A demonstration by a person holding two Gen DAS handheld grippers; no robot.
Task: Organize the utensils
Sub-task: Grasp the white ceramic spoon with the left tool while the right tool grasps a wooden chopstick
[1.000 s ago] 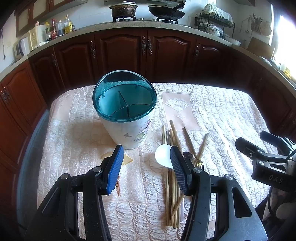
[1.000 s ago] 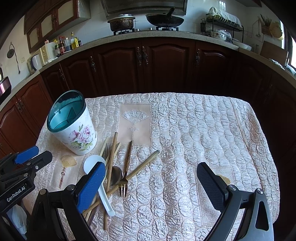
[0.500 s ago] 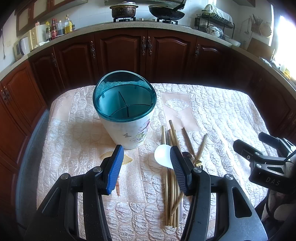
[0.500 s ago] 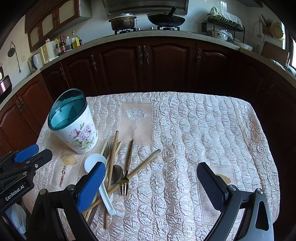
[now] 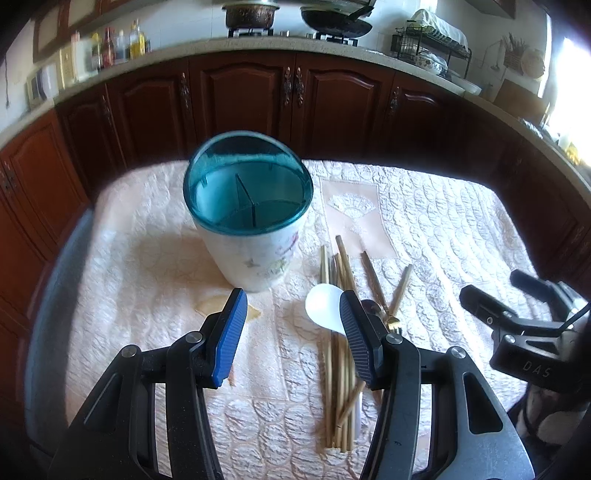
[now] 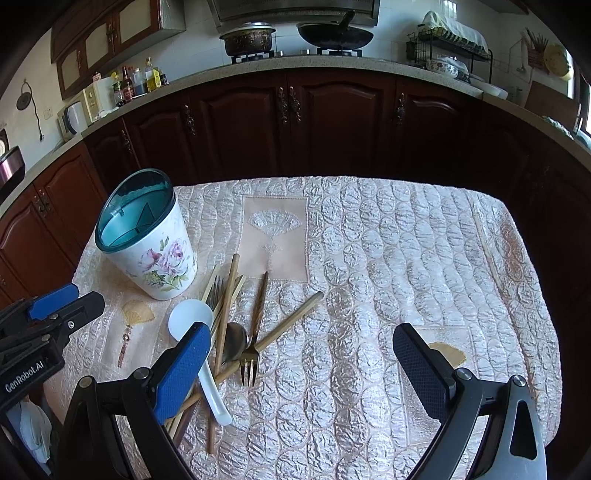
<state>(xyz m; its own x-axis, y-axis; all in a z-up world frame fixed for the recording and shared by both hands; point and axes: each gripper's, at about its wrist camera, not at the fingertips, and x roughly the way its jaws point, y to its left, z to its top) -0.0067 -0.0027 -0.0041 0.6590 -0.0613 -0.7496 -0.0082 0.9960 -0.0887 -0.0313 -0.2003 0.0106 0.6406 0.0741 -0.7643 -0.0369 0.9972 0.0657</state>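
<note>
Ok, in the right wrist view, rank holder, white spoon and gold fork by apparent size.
1. Holder, clearly largest.
2. White spoon, partly hidden by the finger.
3. Gold fork, thinnest; its length rivals the spoon's, so that's unsure.

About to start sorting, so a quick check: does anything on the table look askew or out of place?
Only the expected mess: the utensil pile lies crisscrossed beside the floral holder, one chopstick angled across the gold fork, with the white spoon on top. The holder stands upright; nothing visible inside it.

Premises: a domestic kitchen. Dark wooden cabinets (image 6: 332, 122) run under a stone countertop (image 6: 332, 64) carrying a pot (image 6: 248, 37) and wok (image 6: 335, 35) on a hob. A dish rack (image 6: 448, 48) and condiment bottles (image 6: 142, 79) stand alongside.
</note>
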